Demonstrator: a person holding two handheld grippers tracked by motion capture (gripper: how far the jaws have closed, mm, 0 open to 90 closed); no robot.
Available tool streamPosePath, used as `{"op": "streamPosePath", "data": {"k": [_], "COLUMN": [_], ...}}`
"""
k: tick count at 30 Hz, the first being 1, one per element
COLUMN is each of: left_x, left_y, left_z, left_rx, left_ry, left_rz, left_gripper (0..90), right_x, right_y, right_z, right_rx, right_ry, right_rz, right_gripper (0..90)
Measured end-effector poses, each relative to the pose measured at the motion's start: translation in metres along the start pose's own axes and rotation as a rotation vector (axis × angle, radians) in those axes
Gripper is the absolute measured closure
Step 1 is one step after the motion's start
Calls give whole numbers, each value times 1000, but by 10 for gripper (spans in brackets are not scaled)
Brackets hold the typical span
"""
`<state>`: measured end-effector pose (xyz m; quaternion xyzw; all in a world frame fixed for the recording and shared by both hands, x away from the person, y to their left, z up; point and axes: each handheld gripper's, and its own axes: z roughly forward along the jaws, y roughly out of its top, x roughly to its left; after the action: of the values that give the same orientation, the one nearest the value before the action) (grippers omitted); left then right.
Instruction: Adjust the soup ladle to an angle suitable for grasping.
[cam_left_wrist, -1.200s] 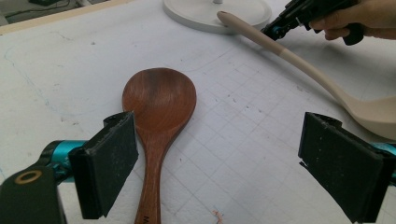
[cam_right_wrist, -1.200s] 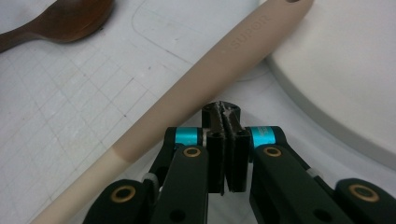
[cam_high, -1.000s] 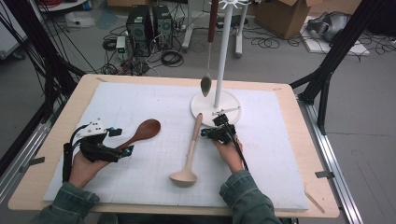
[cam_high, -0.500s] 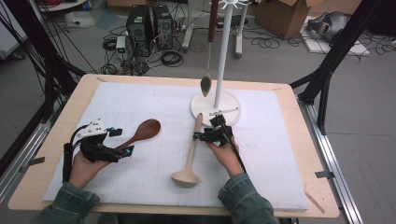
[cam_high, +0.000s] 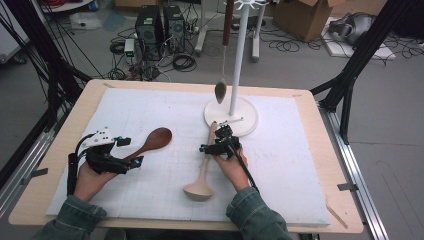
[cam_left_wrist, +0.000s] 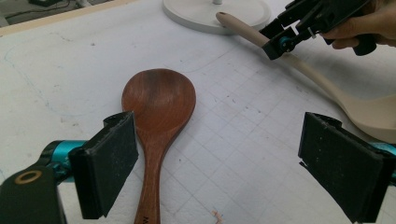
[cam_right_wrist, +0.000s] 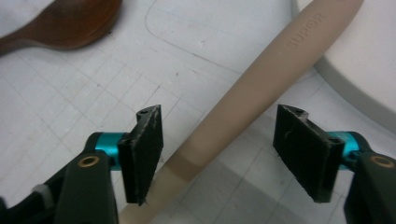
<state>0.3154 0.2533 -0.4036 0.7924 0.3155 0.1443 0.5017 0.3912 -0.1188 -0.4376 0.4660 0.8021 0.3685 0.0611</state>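
Observation:
A dark brown wooden spoon lies on the mat, bowl away from me. My left gripper stands open over its handle. In the left gripper view the spoon runs beside the left pad, which does not press on it. A beige spoon lies with its handle tip on the stand's base. My right gripper straddles that handle. Its jaws have just been opening, and in the right gripper view both pads stand clear of the handle.
A white stand with a round base and a pole stands at the back of the white mat. A small spoon hangs from it. The wooden table's edge frames the mat. Computer cases and cables lie on the floor beyond.
The right gripper's jaws have opened wide around the beige handle, and that hand has shifted a little to the left. The left gripper and both spoons have stayed put.

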Motion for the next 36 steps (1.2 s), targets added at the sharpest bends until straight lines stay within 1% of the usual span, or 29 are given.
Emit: {"op": "streamPosePath", "data": {"k": [2,4,6,7,8,10,11,15,17,19,21,22,23,25,28,30,31,32,33,34,36], "left_x": [0,1,0,0,0,0,0,0,0,0,0,1,1,1,0,0,0,0,0,0,0], "left_y": [0,0,0,0,0,0,0,0,0,0,0,0,0,0,0,0,0,0,0,0,0], "left_z": [0,0,0,0,0,0,0,-1,-1,-1,-1,-1,-1,-1,0,0,0,0,0,-1,-1], "left_rx": [-2,-2,-3,-2,-2,-2,-2,-4,-5,-4,-6,-5,-5,-3,-1,0,0,0,-1,-3,-2], "left_ry": [-1,0,0,-1,-2,-3,-2,0,-1,0,1,0,0,-1,-2,-1,0,-1,-2,1,1], "left_rz": [1,2,1,1,1,1,1,1,1,2,-1,-2,-2,1,1,3,3,2,2,2,3], "left_gripper": [123,123,123,124,123,123,123,123,123,123,123,123,123,123,123,123,124,124,124,123,123], "right_x": [3,4,3,3,2,2,2,5,8,13,17,19,21,25,24,25,26,28,29,30,35], "right_y": [0,0,0,0,0,1,1,3,5,8,9,10,10,11,12,12,12,12,12,12,10], "right_z": [1,1,1,0,0,0,1,4,5,8,10,11,12,12,10,10,10,10,10,11,11], "right_rx": [3,2,-1,0,-1,-3,-6,-5,2,6,10,12,13,8,8,7,8,10,16,24,53], "right_ry": [-22,-32,-25,-19,-20,-7,7,40,57,73,89,95,107,92,100,99,93,88,92,101,109], "right_rz": [-25,-14,-6,8,8,20,28,24,12,-13,-28,-35,-52,-86,-89,-86,-99,-101,-107,-110,-118], "right_gripper": [383,399,410,417,422,442,454,488,510,533,557,581,627,647,673,676,676,676,672,661,585]}}
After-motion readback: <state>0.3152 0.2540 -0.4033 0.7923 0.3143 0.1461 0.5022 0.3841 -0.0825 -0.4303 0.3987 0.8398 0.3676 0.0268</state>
